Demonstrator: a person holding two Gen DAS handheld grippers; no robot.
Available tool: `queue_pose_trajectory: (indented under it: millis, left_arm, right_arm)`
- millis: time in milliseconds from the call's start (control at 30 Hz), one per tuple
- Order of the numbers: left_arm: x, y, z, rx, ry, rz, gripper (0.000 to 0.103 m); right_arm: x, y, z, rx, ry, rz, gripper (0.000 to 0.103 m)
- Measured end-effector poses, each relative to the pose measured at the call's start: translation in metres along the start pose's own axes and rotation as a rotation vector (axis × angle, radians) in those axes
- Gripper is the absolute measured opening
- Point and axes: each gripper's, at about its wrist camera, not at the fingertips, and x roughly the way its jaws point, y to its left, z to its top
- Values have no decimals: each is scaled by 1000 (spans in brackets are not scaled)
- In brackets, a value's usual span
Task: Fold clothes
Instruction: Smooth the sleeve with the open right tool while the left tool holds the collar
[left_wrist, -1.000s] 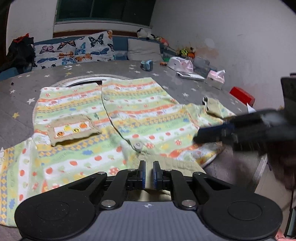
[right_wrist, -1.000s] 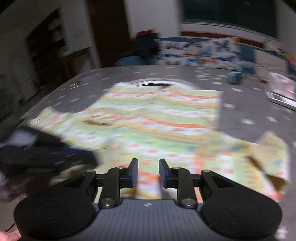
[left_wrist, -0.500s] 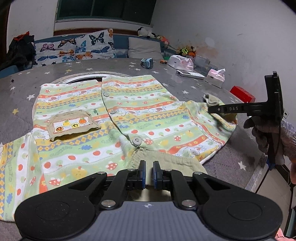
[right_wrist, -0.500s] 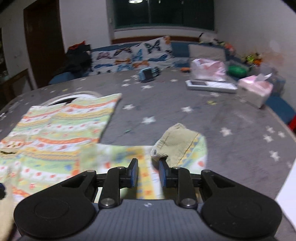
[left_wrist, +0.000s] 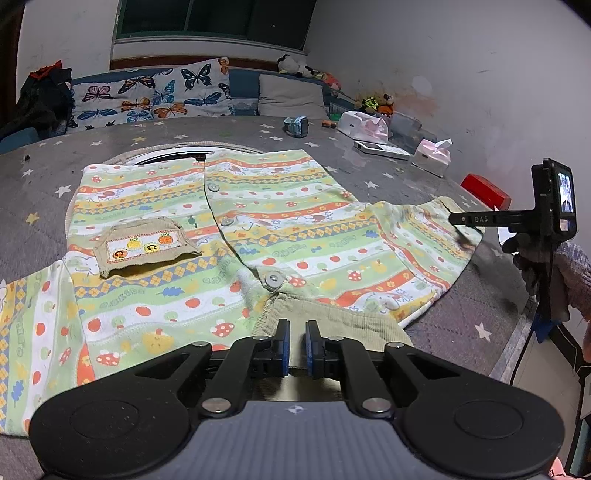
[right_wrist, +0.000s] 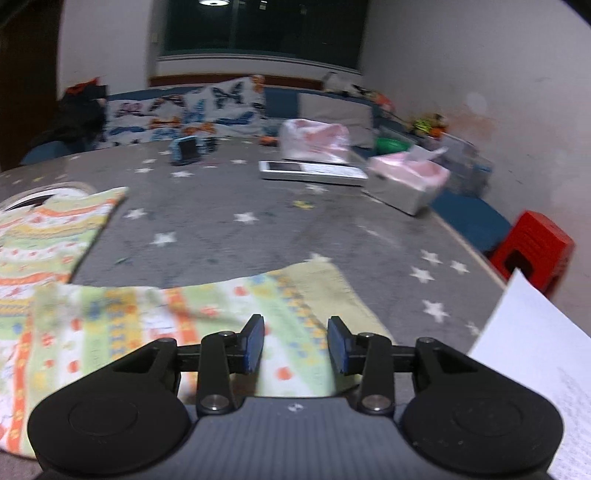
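- Left wrist view: the child's striped, buttoned cotton top with mushroom and apple prints (left_wrist: 236, 236) lies spread flat, front up, on the grey star-patterned table cover (left_wrist: 369, 173); no fold shows in the body, so by my reading folding has barely begun.
- The left gripper (left_wrist: 294, 349) has its blue pads nearly together, with the top's ribbed khaki collar (left_wrist: 332, 317) running just ahead of and under them; whether the pads pinch that cloth I cannot tell.
- The right gripper (right_wrist: 296, 345) hovers over the top's sleeve (right_wrist: 258, 310), which lies straight out to the side; its jaws are opening, the sleeve lies below the pads and nothing is pinched.
- Left to do, as I judge it: bring both sleeves in across the body, then fold the body over itself.
- Beyond the right fingers, well apart on the cover: a white flat remote-like slab (right_wrist: 312, 171), a pink-and-white tissue box (right_wrist: 406, 181) and a small blue gadget (right_wrist: 186, 149).
- To the right of those fingers a white sheet of paper (right_wrist: 535, 354) lies near the sleeve end, and a red plastic stool (right_wrist: 535, 243) stands off the table edge.
- Nothing rests on the top itself, so the inward fold path looks clear; only the paper sits close enough to get caught.
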Motion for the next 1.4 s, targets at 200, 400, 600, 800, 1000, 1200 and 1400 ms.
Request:
queue_pose_trajectory:
  millis: [200,400,600,800,1000,1200,1400]
  left_arm:
    - [0,-1,0,-4,2,4,10]
    - [0,-2,0,-4,5,13,10]
    - [-1,-3,-1,-4,1,15,11]
    - [-1,-4,-1,1,1,11,15]
    - [-1,-5,-1,3,1,11,16]
    - [-1,-5,-2,-1,-2,12,17]
    - [-1,-5,-2,-1,-3,12,17]
  right_arm:
    - [4,-3,11,61,-5,96,41]
    - [27,9,20,67,9,152,46]
    - [29,6,26,64,0,100,46]
    - [11,11,17,55,-10,192,50]
    - [-7,33,9,21,-19,292,51]
    - [-16,71,9,-37,-37,373,56]
    - [-11,93,10,-66,-32,361,56]
